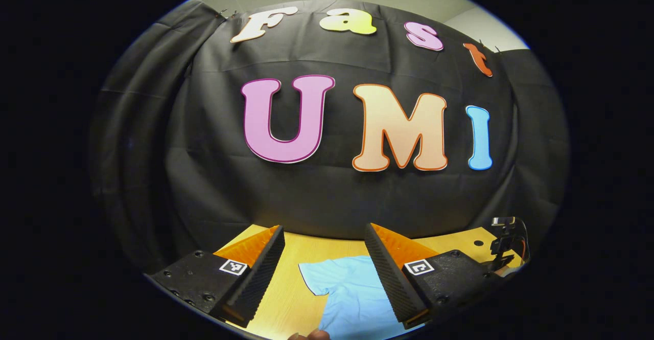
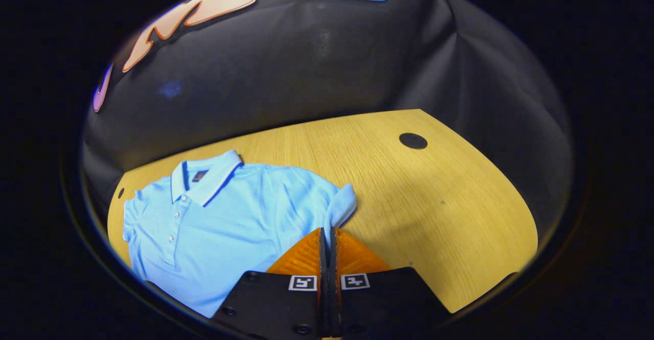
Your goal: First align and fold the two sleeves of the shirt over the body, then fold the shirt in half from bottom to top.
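I had the right gripper (image 2: 327, 235) pinched tight on the sleeve (image 2: 341, 204) of the blue shirt (image 2: 230, 212), which lay flat on the wooden table (image 2: 434, 197). My left gripper (image 1: 324, 268) hung above it, fingers wide apart.

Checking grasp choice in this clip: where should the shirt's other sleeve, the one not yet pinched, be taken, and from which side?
Take that sleeve at its free cuff edge, coming in from the bare table beside it. It lies flat and spread outward, so the left gripper, fingers open, can likely straddle the hem.
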Available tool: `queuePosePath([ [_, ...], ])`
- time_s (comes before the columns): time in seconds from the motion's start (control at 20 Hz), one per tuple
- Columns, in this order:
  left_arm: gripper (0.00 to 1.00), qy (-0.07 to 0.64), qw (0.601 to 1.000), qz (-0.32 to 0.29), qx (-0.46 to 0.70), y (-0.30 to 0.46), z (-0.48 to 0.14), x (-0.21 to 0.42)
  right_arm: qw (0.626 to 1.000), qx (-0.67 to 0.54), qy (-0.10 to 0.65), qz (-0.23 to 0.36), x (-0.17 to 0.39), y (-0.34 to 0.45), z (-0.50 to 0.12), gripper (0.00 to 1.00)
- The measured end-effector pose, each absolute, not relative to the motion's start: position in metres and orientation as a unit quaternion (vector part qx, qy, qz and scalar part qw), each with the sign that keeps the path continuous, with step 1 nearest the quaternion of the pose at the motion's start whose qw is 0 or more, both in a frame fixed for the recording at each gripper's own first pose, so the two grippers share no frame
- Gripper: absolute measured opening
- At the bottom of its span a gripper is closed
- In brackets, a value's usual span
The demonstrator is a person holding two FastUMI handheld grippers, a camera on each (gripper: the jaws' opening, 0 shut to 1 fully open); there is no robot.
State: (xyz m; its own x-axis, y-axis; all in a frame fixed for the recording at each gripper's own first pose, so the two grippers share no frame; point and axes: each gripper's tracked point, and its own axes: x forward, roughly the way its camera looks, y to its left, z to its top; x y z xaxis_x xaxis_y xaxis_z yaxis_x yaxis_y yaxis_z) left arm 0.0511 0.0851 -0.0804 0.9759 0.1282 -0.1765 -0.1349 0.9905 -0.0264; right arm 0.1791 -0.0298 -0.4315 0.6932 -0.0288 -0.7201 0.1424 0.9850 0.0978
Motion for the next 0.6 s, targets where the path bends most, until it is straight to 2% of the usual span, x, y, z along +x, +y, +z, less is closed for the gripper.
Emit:
queuePosePath([
  [0.35,0.95,0.097,0.993,0.063,-0.034,0.092,-0.088,0.046,0.929,0.101,0.357,-0.01,0.19,0.026,-0.394,0.03],
  [0.4,0.95,0.098,0.993,0.063,-0.035,0.094,-0.089,0.046,0.929,0.108,0.354,-0.001,0.191,0.038,-0.39,0.0],
  [0.6,0.95,0.106,0.991,0.069,-0.039,0.104,-0.095,0.044,0.924,0.137,0.356,0.02,0.192,0.076,-0.391,0.03],
])
